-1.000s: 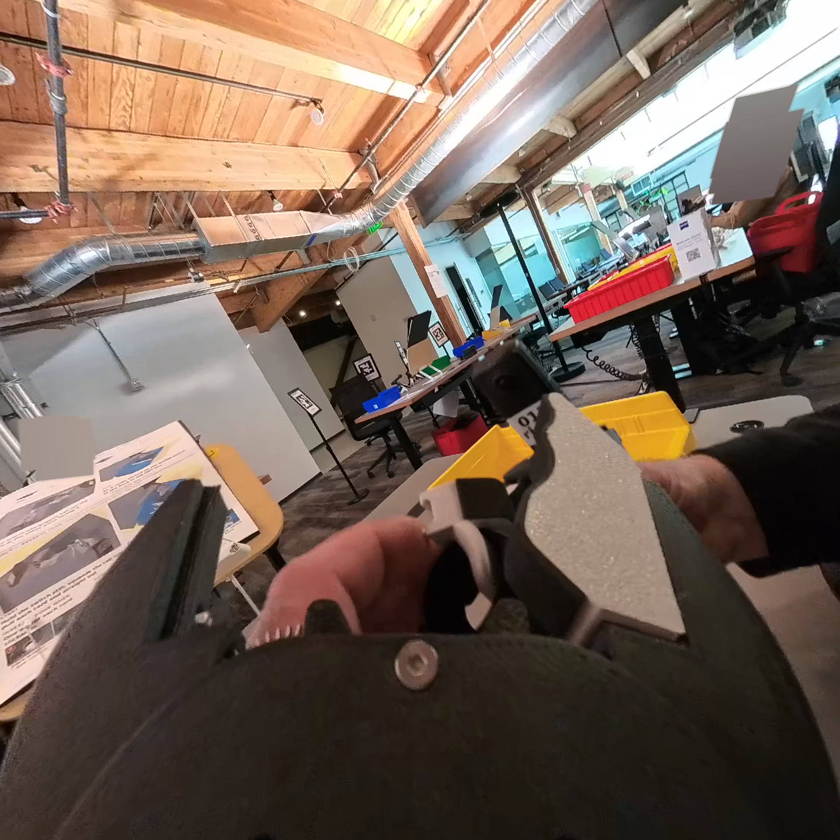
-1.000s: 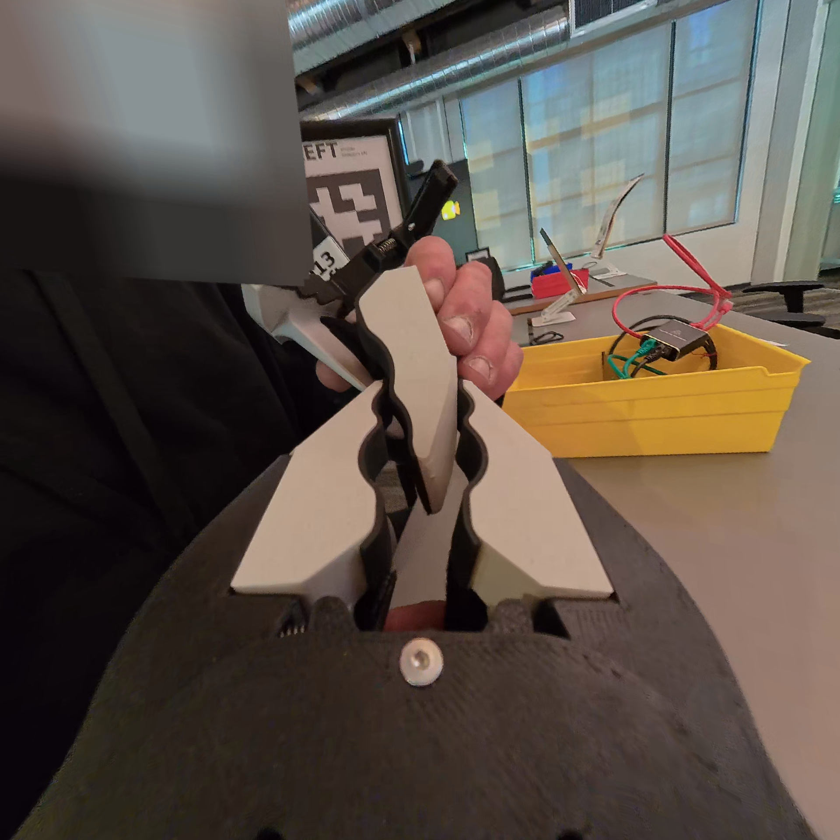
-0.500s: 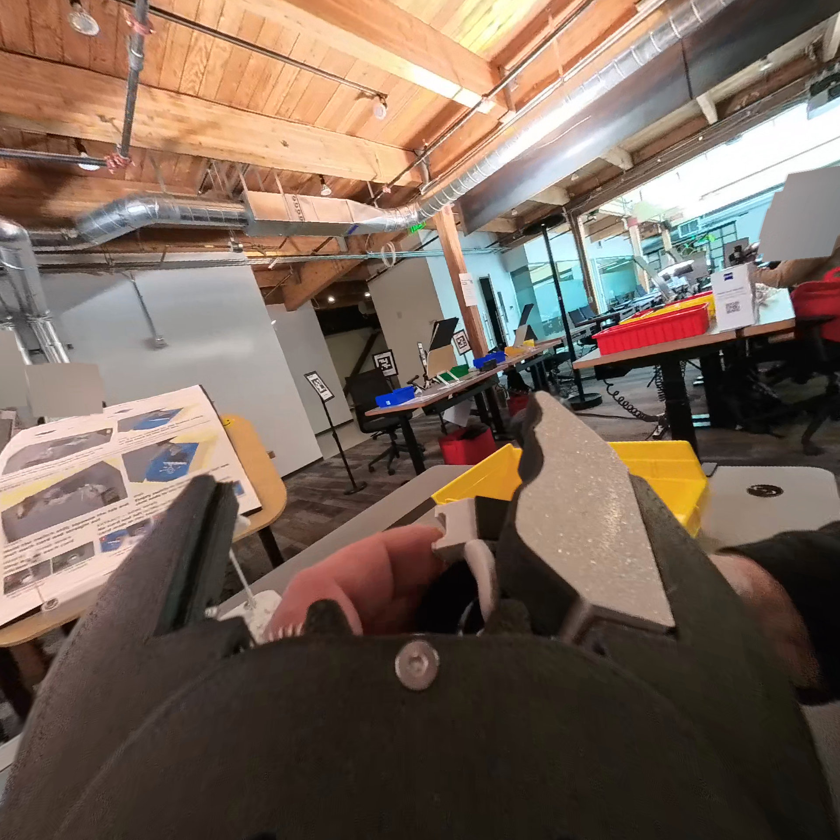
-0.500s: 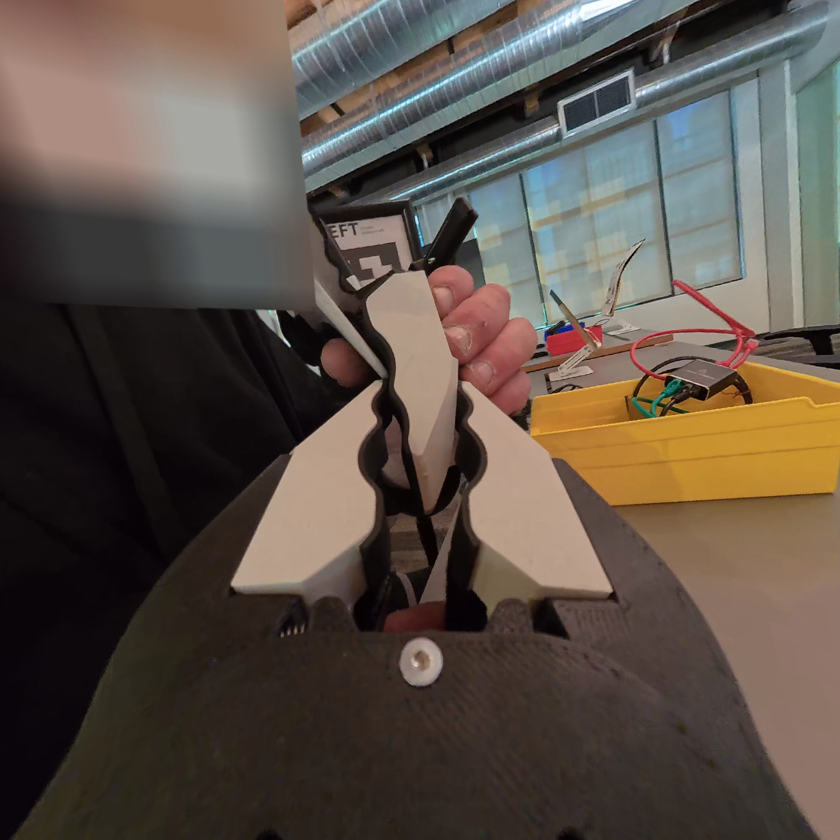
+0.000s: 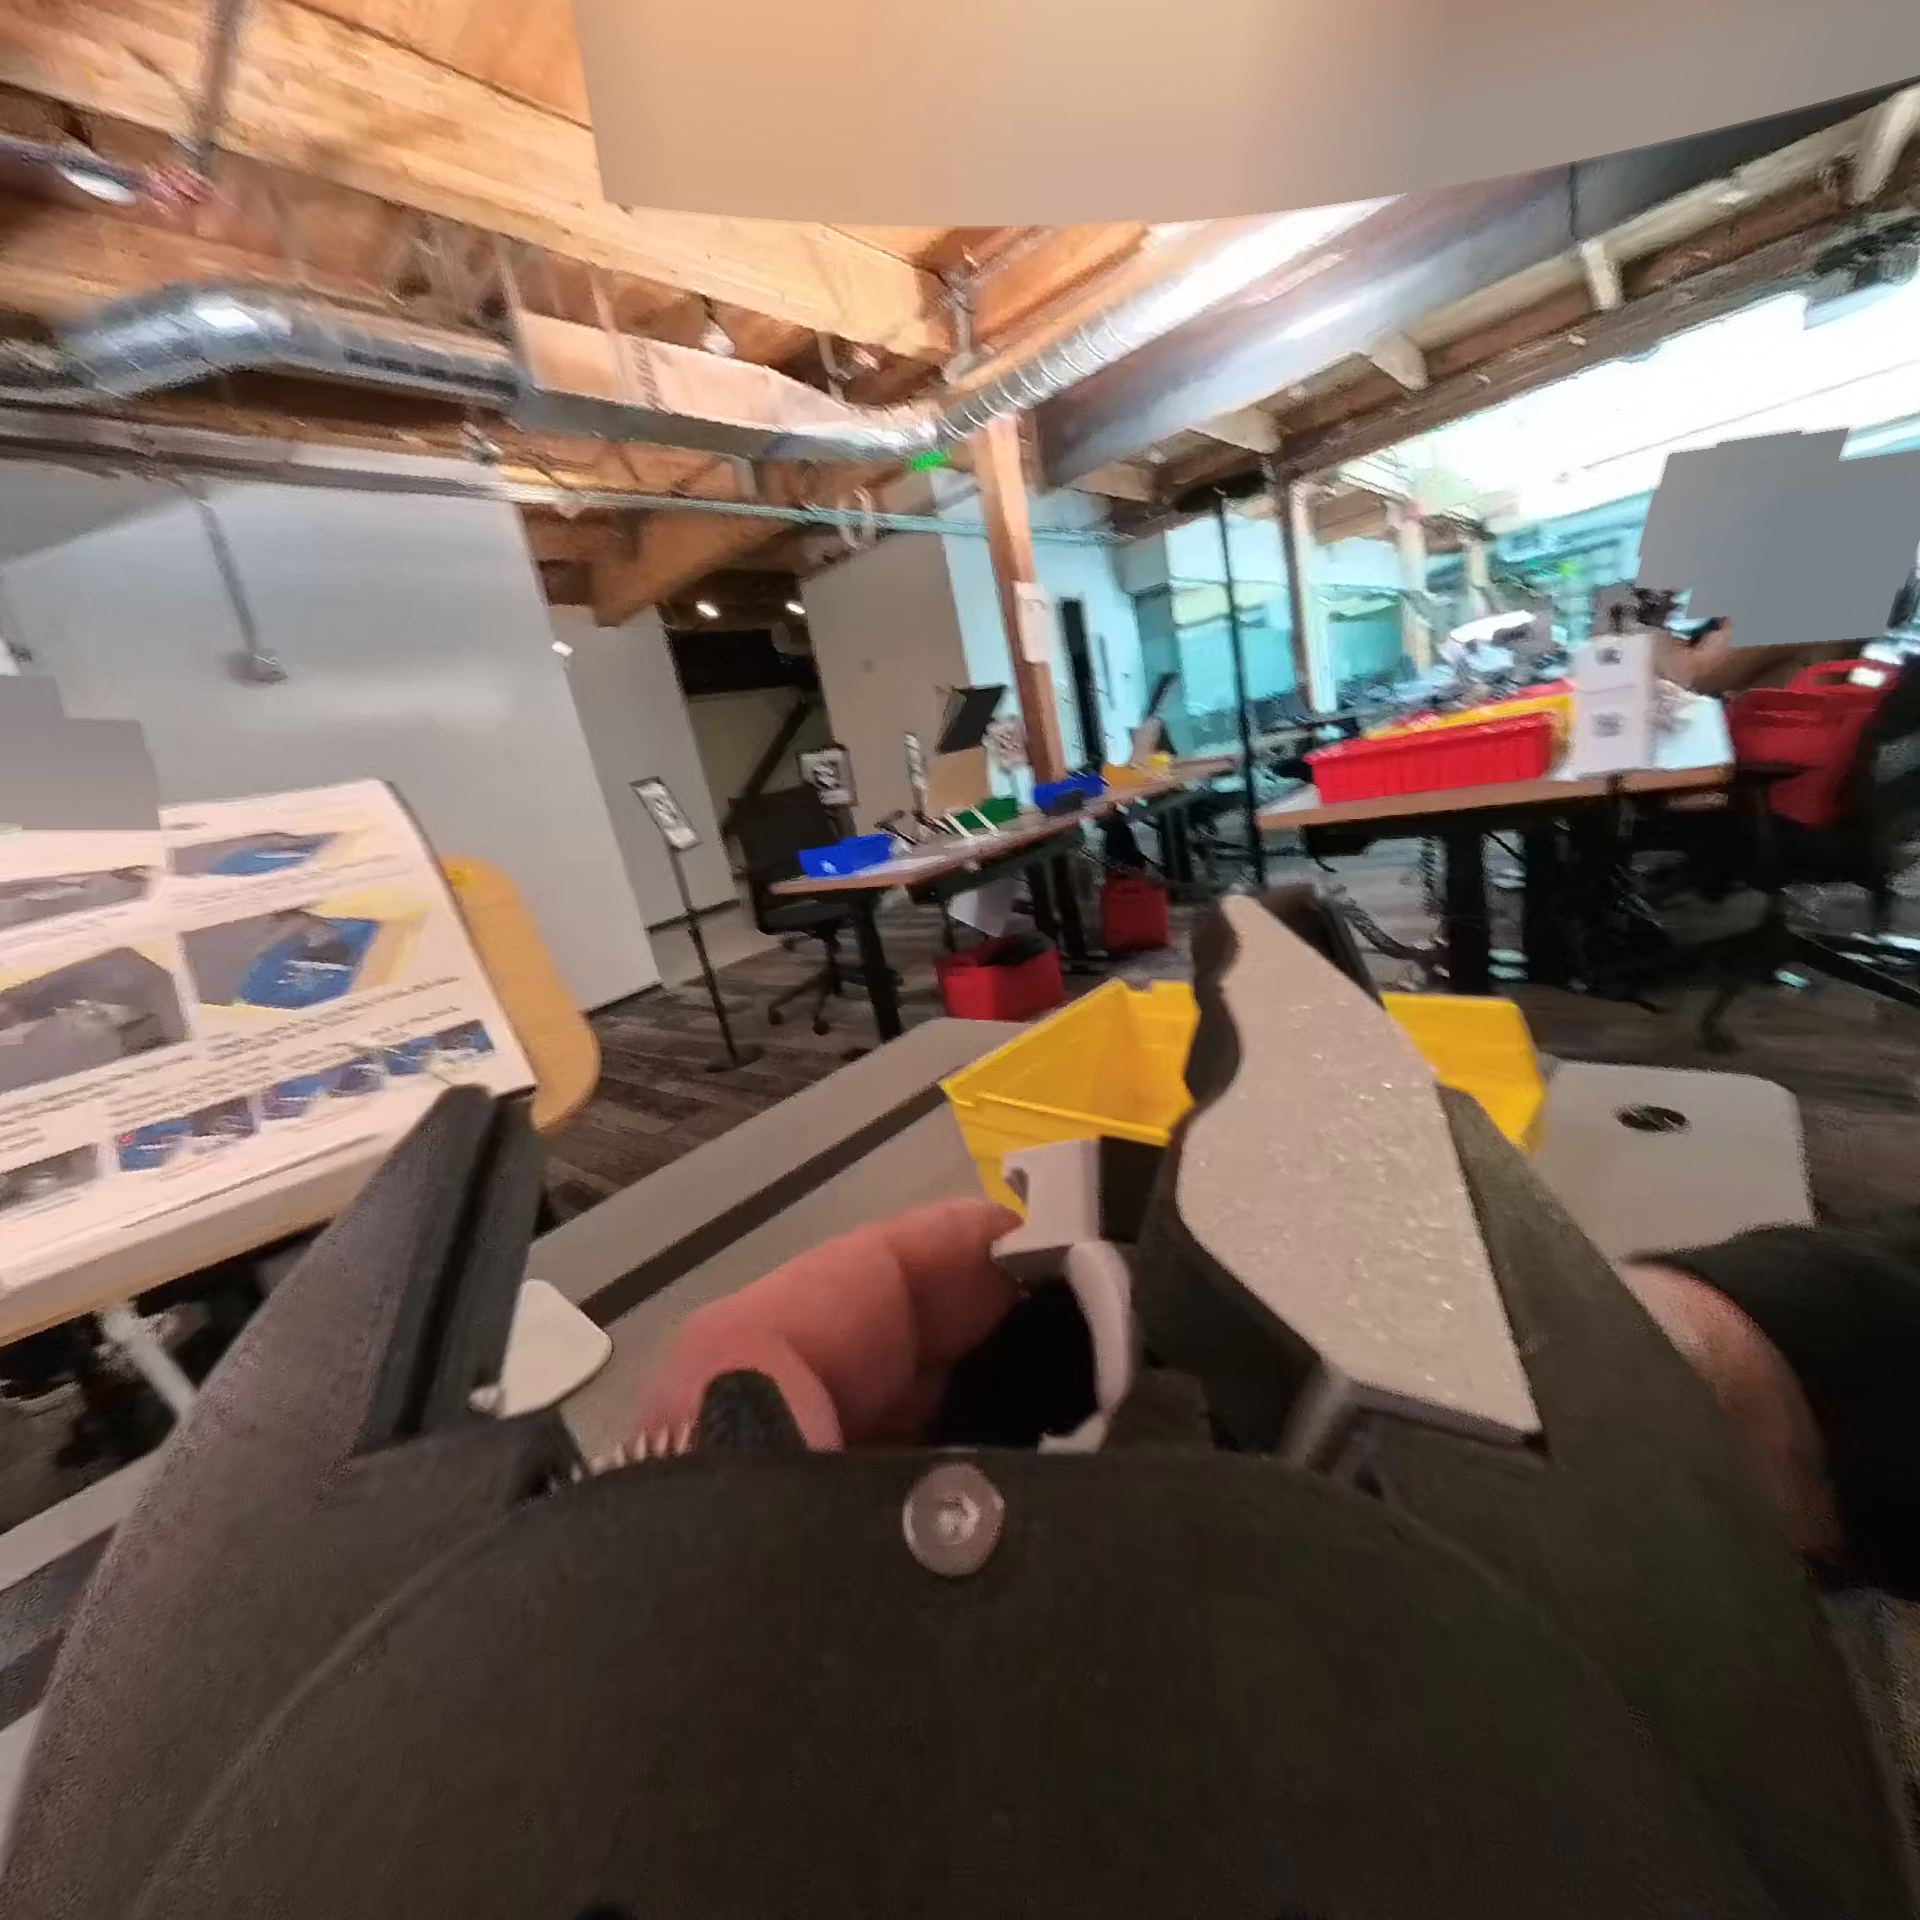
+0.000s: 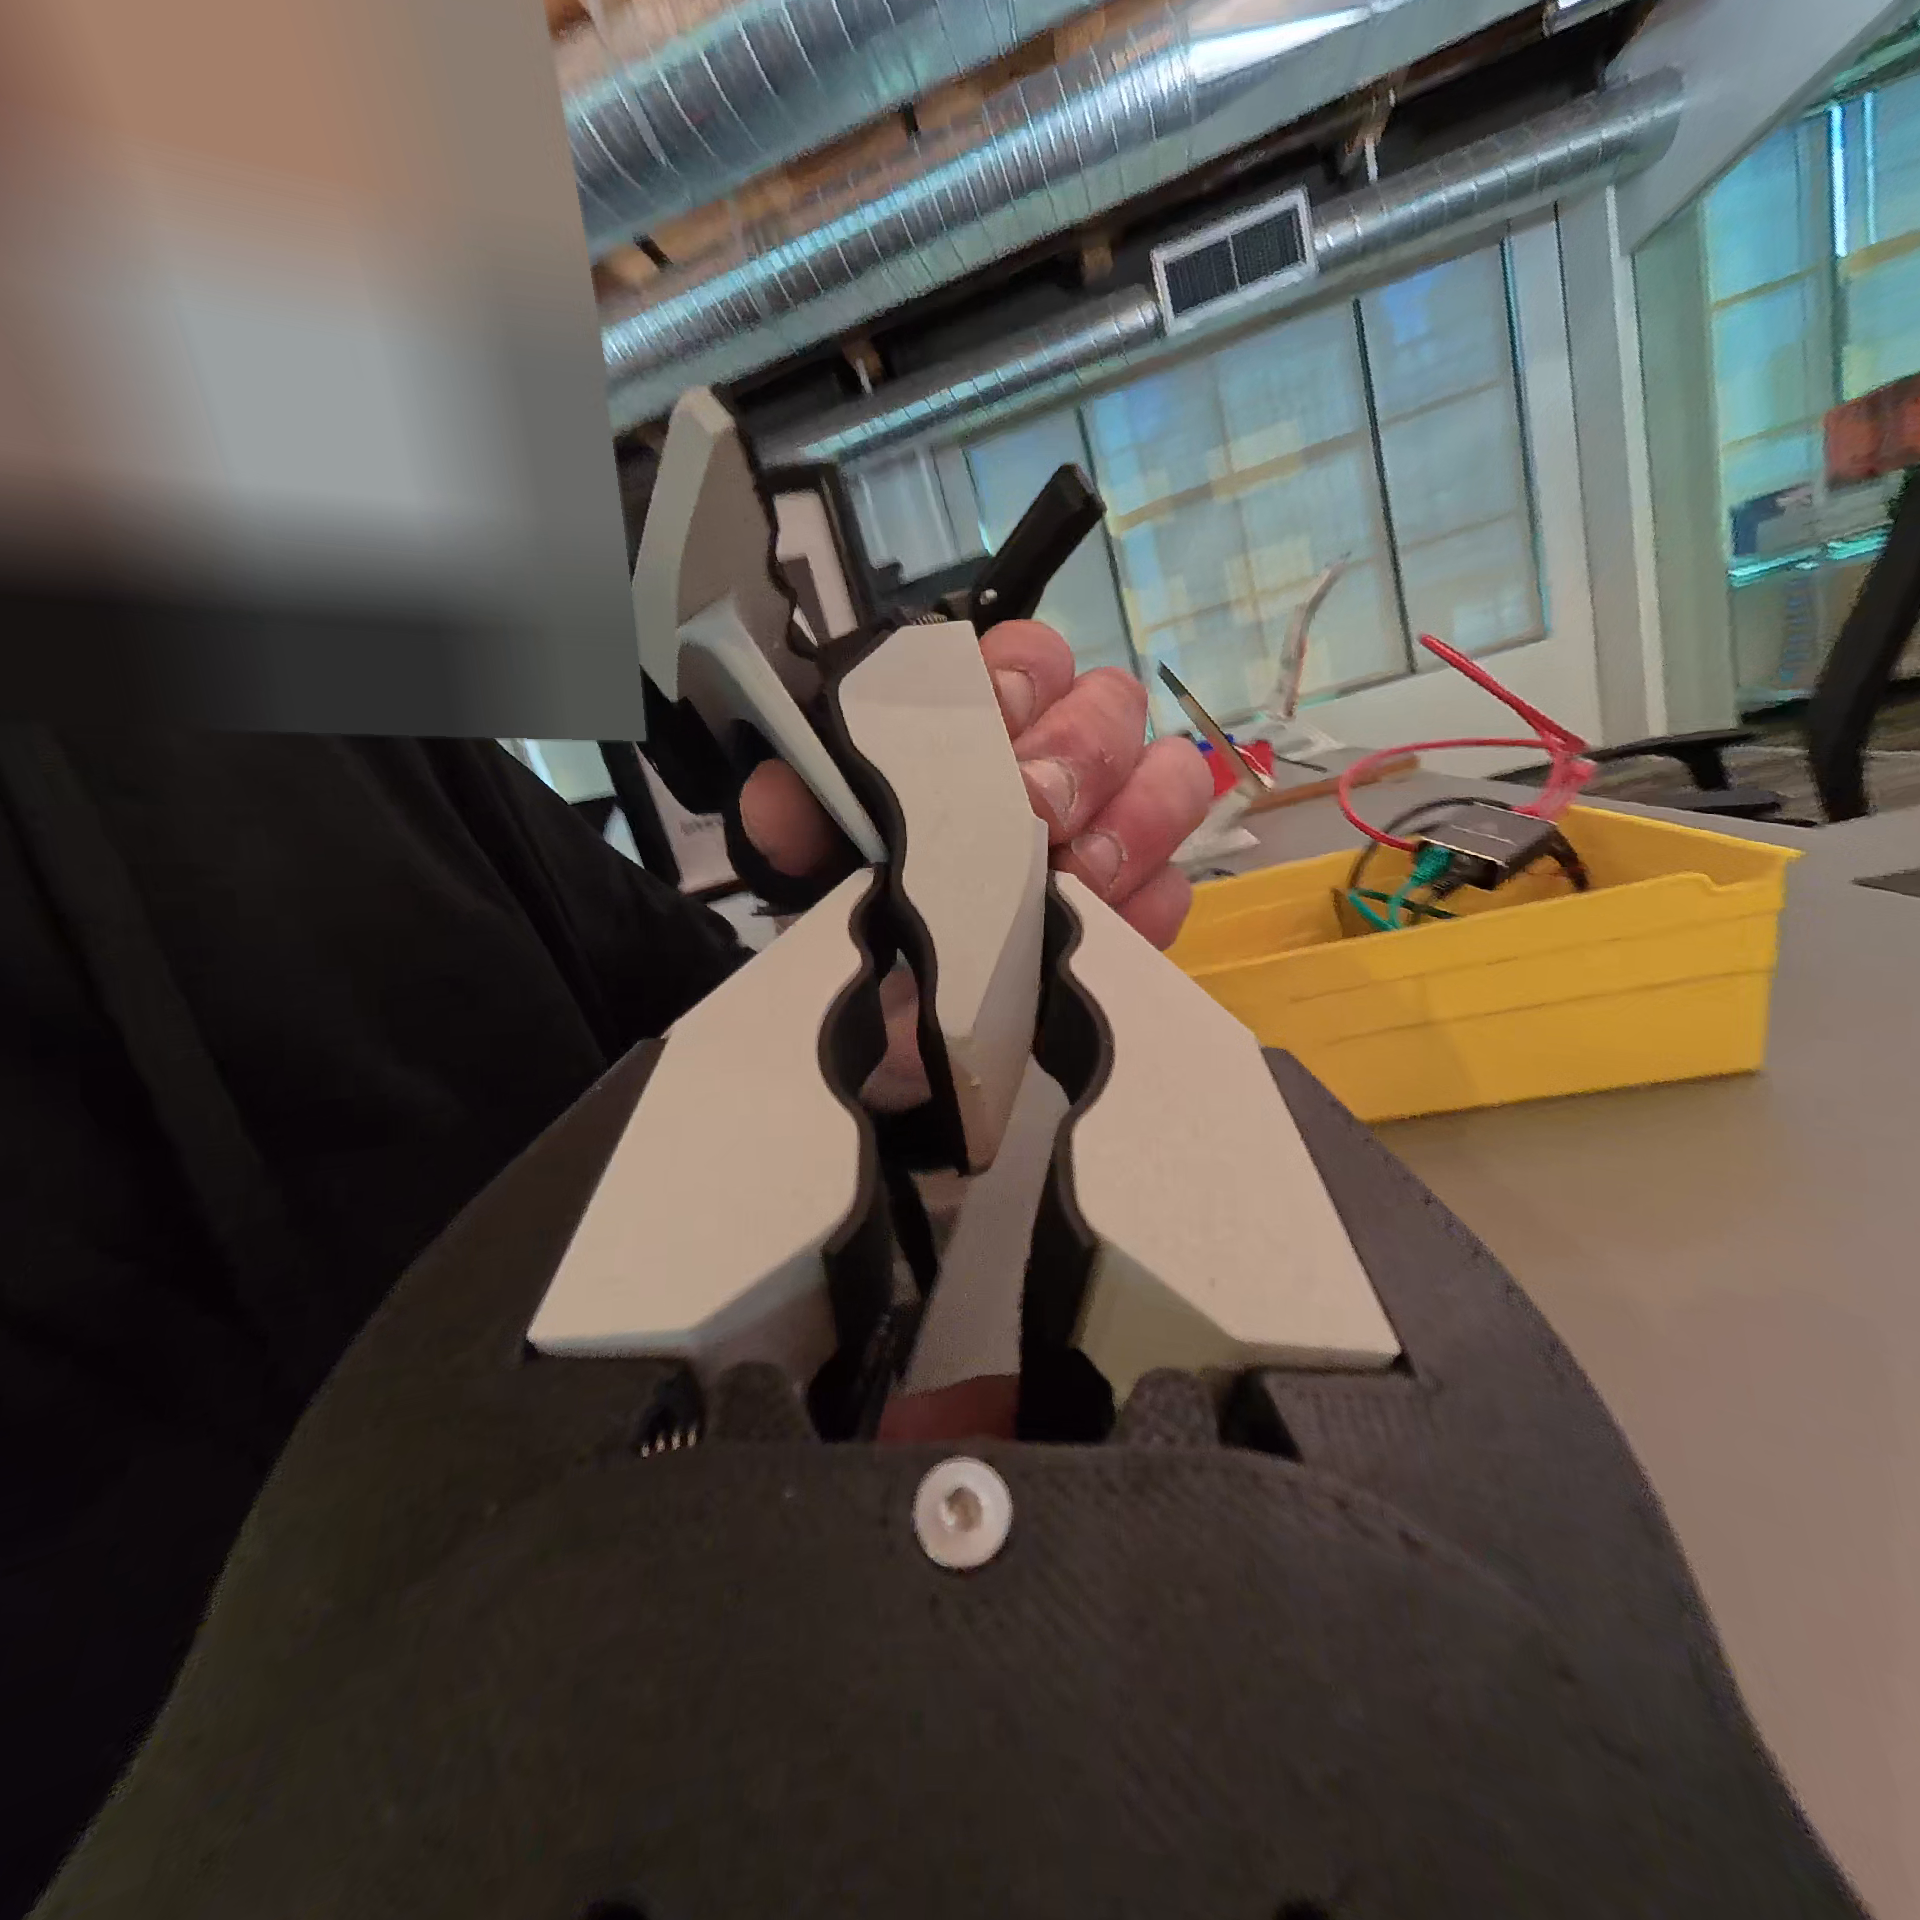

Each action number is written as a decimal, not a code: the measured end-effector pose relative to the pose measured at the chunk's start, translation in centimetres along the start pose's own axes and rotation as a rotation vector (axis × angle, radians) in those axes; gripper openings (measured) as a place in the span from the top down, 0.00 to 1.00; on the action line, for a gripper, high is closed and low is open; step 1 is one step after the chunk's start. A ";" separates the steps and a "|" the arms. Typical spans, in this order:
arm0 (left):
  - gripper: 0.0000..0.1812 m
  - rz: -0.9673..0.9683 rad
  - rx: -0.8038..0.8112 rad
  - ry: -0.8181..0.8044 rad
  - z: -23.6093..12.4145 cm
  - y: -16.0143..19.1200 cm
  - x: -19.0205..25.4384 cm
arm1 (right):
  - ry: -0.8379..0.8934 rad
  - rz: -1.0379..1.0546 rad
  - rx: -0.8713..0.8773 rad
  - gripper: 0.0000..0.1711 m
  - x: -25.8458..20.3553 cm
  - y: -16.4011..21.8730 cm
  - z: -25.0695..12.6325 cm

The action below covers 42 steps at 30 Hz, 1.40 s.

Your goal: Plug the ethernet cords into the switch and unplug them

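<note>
Since the switch (image 6: 1496,847) is what the work turns on, start there: a small dark box lying tilted inside the yellow bin (image 6: 1507,997), its long axis running roughly across the right wrist view, apparently propped on the cords beneath it. A green cord (image 6: 1382,904) meets its left end, though whether that plug is seated I cannot tell; a red cord (image 6: 1455,748) loops up over it and out past the bin's far rim, and a black one curls around it. The bin stands on the grey table (image 6: 1662,1351), ahead and to the right of the right gripper (image 6: 971,894), well apart from it. That gripper's fingers are drawn close together with one grey finger of the left gripper (image 5: 852,1008) standing between them; whether they pinch it cannot be told. A hand (image 6: 1091,800) is curled around the left tool there. The left gripper's own fingers are spread wide, a thumb and a grey part lying in the gap. From its camera the bin sits straight ahead, just behind its right finger, the switch hidden. Judging by this, neither tool is clearly nearer; both must first part, then swing down toward the bin
</note>
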<state>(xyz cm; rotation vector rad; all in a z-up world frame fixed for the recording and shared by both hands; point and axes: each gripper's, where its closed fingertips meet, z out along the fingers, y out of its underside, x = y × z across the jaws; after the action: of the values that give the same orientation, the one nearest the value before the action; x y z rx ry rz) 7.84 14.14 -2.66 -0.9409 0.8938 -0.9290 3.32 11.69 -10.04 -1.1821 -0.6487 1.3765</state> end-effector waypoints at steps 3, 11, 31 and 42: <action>0.47 0.015 -0.062 0.039 0.1 1.3 -0.3 | 0.034 -0.067 -0.135 0.86 0.9 0.8 -0.4; 0.39 0.169 -0.410 0.306 -1.4 5.9 1.1 | 0.131 -0.418 -0.490 0.86 3.6 0.4 -2.3; 0.51 0.703 -0.424 0.632 -6.0 11.1 6.1 | 0.228 -1.224 -0.748 0.86 3.1 -0.2 -2.4; 0.43 0.690 -0.305 0.442 -4.8 9.3 4.1 | 0.221 -1.244 -0.792 0.86 3.4 0.9 -2.7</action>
<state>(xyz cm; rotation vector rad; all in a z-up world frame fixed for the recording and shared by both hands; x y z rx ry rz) 7.08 11.88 -13.63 -0.6027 1.6427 -0.4030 5.94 14.10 -12.69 -1.1102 -1.4904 -0.0982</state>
